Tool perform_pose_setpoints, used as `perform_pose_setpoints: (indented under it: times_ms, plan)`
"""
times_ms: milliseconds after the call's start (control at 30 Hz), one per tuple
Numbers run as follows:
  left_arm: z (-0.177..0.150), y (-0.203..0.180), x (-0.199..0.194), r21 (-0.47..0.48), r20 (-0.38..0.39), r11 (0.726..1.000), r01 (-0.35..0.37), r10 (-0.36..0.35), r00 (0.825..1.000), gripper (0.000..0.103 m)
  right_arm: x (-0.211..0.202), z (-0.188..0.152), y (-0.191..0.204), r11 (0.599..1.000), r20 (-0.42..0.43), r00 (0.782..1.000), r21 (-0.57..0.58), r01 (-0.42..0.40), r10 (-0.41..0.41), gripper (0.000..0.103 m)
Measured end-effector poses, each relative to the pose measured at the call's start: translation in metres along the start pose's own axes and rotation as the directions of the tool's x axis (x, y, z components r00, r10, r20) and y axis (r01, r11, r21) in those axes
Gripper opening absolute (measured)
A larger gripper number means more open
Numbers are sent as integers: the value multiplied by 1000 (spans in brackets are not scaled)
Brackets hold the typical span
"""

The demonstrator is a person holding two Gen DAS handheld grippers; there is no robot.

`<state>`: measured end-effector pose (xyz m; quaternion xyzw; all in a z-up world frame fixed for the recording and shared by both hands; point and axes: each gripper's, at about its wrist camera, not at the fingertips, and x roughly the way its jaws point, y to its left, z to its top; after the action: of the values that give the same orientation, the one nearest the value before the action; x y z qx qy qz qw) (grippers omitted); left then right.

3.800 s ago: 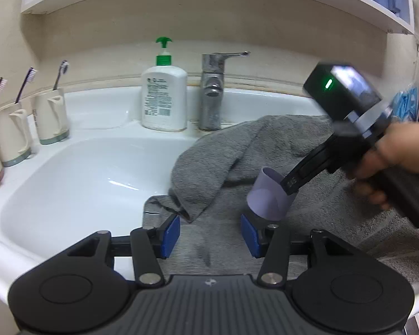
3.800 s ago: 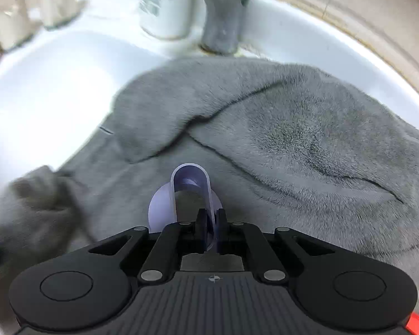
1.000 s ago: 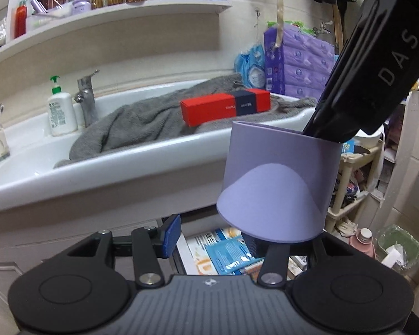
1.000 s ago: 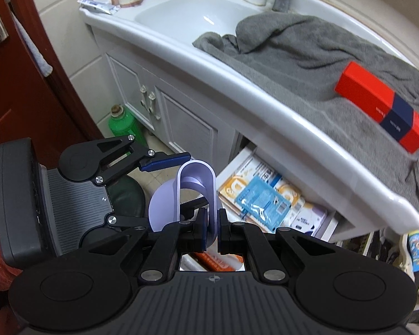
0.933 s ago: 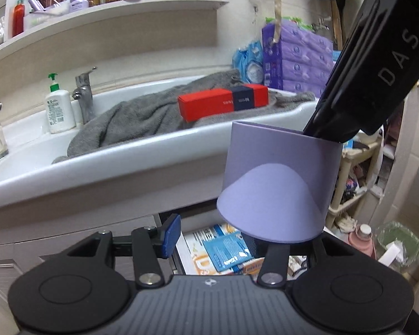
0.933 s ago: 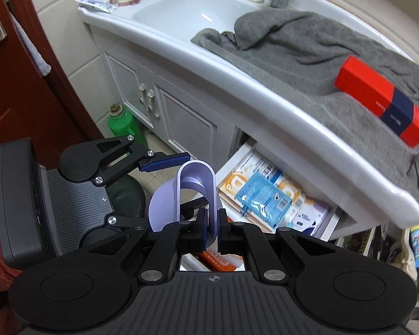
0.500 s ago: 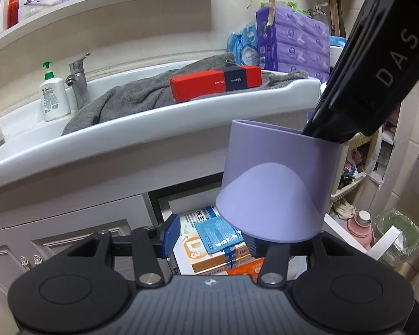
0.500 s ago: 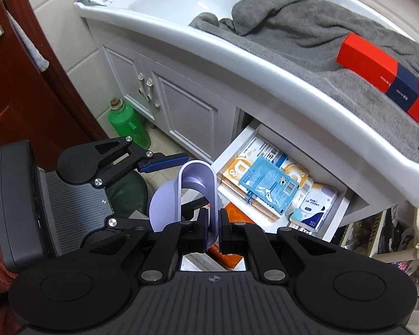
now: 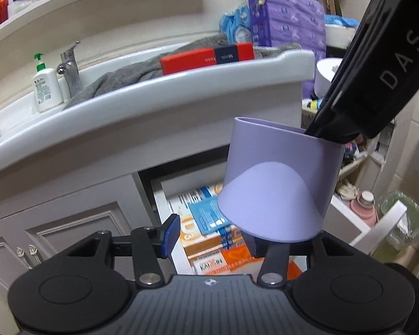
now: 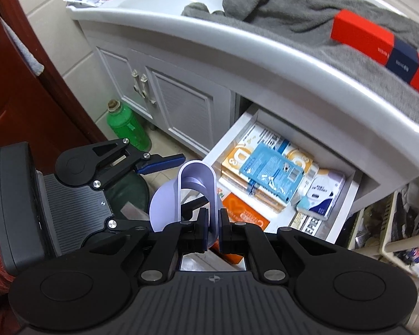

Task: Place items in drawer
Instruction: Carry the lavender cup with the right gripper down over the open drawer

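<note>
Lavender cup, rim clenched by right gripper, hung clear at the open drawer's 7 o'clock edge; left gripper gaped empty

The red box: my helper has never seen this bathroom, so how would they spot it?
Find the white sink counter above the open drawer. A grey towel is draped over it, and the red box lies on that towel. It is long, bright red, with a dark navy band, unlike anything nearby.
</note>
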<state>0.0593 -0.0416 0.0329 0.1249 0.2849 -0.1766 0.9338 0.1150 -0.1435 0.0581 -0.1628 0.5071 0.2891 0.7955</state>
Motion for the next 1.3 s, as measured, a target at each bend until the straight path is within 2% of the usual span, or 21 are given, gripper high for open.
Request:
perform_pose_setpoints:
  times_ms: [267,700,767,1000,1067,1300]
  plan:
    - [-10,-17,3,57,-36,998,24,-22,999,57,10,-28,-7,999,8,1000,33,-26,25,8]
    - [-7,-20,21,48,-66,999,24,-21,998,58,21,-29,-22,996,17,999,88,-33,32,8]
    - [-5,-17,22,41,-63,999,18,-15,998,62,22,-27,-24,995,24,999,98,-27,25,8]
    - [6,8,22,-14,-34,999,-44,44,998,66,19,-6,-19,996,89,996,79,-29,22,8]
    - [8,16,22,-29,-28,998,-58,58,998,71,19,-1,-19,996,98,995,76,-39,31,8]
    - [9,24,29,-34,-40,994,-106,105,994,72,30,6,-29,993,101,993,94,-70,61,8]
